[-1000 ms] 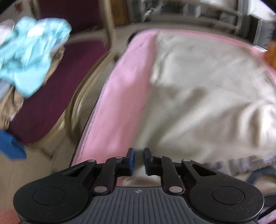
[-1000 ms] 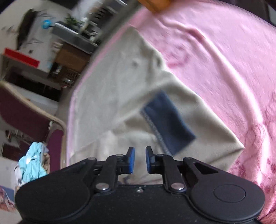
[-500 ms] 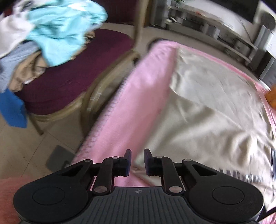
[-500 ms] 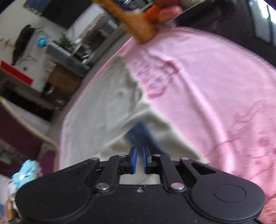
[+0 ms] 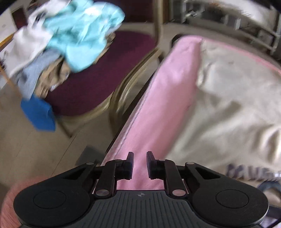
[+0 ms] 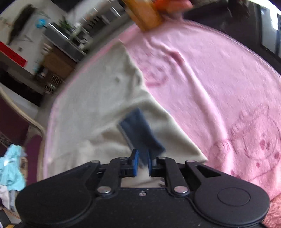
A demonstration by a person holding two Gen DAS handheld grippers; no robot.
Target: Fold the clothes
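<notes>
A cream sweatshirt (image 5: 228,105) lies spread on a pink blanket (image 5: 168,98), with blurred lettering (image 5: 251,172) near me. My left gripper (image 5: 140,164) hovers over the blanket's edge, left of the garment. Its jaws stand a narrow gap apart with nothing in it. In the right wrist view the sweatshirt (image 6: 98,108) has a sleeve folded inward, ending in a navy cuff (image 6: 138,128). My right gripper (image 6: 143,162) sits at the cuff's near end and its jaws are opening. Navy shows in the gap, and the pads do not appear to press it.
A chair with a maroon seat (image 5: 98,82) stands left of the bed, piled with clothes, turquoise on top (image 5: 79,35), and a blue cloth (image 5: 38,115) hangs off it. An orange-brown object (image 6: 145,14) sits at the blanket's far edge. Shelves and furniture (image 6: 58,40) line the back.
The left gripper slid off the cream garment to the pink blanket's edge, its view swinging toward the chair. The right jaws pinched narrower, then widened a little; the navy cuff now sits at the fingertips.
</notes>
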